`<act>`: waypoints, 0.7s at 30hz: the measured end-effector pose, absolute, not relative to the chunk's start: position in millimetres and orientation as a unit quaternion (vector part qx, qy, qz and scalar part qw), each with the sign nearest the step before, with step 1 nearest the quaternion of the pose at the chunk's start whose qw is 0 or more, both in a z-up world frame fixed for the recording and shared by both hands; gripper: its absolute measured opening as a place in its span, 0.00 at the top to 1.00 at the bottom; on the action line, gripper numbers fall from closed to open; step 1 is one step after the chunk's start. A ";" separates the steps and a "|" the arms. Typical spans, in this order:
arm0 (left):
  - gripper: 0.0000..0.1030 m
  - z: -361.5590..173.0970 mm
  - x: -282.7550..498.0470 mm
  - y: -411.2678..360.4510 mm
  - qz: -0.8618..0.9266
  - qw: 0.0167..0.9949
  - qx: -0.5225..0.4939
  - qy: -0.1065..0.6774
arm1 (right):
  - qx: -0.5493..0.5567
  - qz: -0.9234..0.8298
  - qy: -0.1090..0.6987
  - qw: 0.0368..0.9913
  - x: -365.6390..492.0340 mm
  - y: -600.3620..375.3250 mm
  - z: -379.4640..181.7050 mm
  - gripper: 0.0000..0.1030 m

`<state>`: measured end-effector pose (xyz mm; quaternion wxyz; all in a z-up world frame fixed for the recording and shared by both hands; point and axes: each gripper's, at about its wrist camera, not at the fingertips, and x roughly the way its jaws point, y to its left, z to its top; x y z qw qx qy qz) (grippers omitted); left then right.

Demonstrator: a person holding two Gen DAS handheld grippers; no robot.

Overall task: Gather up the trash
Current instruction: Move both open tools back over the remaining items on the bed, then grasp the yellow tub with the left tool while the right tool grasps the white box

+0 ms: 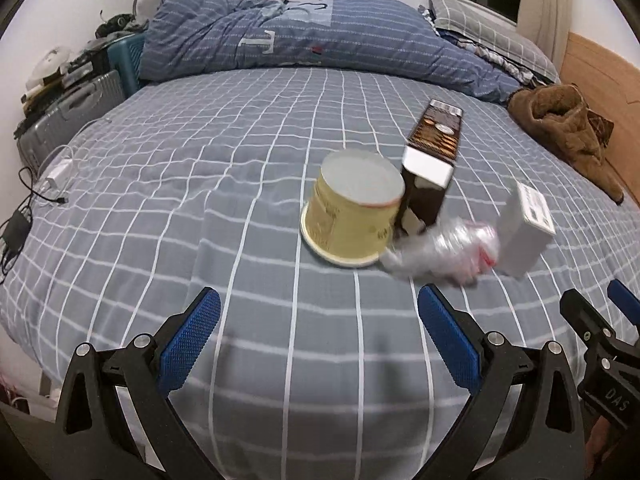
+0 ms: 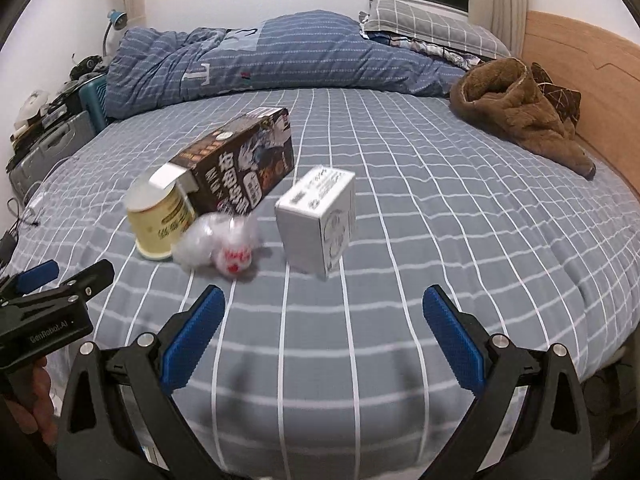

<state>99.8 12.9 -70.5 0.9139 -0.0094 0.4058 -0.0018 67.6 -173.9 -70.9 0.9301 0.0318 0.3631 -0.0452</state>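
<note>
On the checked grey bedsheet (image 1: 200, 208) stands an upturned yellow paper cup (image 1: 352, 208) (image 2: 156, 220). A dark brown carton (image 1: 434, 152) (image 2: 240, 160) with an open flap leans beside it. A crumpled clear plastic bag (image 1: 444, 252) (image 2: 220, 248) with red print lies in front. A white box (image 1: 524, 228) (image 2: 320, 220) stands to the right. My left gripper (image 1: 320, 312) is open and empty, short of the cup. My right gripper (image 2: 324, 308) is open and empty, short of the white box and bag.
A rolled blue quilt (image 1: 300, 36) and a checked pillow (image 2: 432, 24) lie at the back. A brown fleece garment (image 2: 516, 108) lies by the wooden headboard (image 2: 592, 80). A grey suitcase (image 1: 68, 112), a blue bin and cables (image 1: 24, 208) are off the bed's left edge.
</note>
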 end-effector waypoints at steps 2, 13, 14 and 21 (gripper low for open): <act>0.06 -73.4 112.6 13.1 0.000 0.913 -0.011 0.408 | 0.034 -0.047 0.363 0.930 77.9 -174.9 -71.0 0.07; 0.06 -89.6 167.7 3.2 -0.006 0.910 -0.010 0.415 | 0.070 -0.065 0.378 0.921 132.3 -184.4 -83.9 0.07; 0.06 -90.1 170.5 2.5 -0.007 0.910 -0.010 0.415 | 0.073 -0.066 0.377 0.921 135.0 -184.9 -83.8 0.07; 0.07 -94.9 186.9 -3.0 -0.014 0.912 -0.001 0.409 | 0.073 -0.075 0.379 0.920 153.8 -181.2 -91.7 0.14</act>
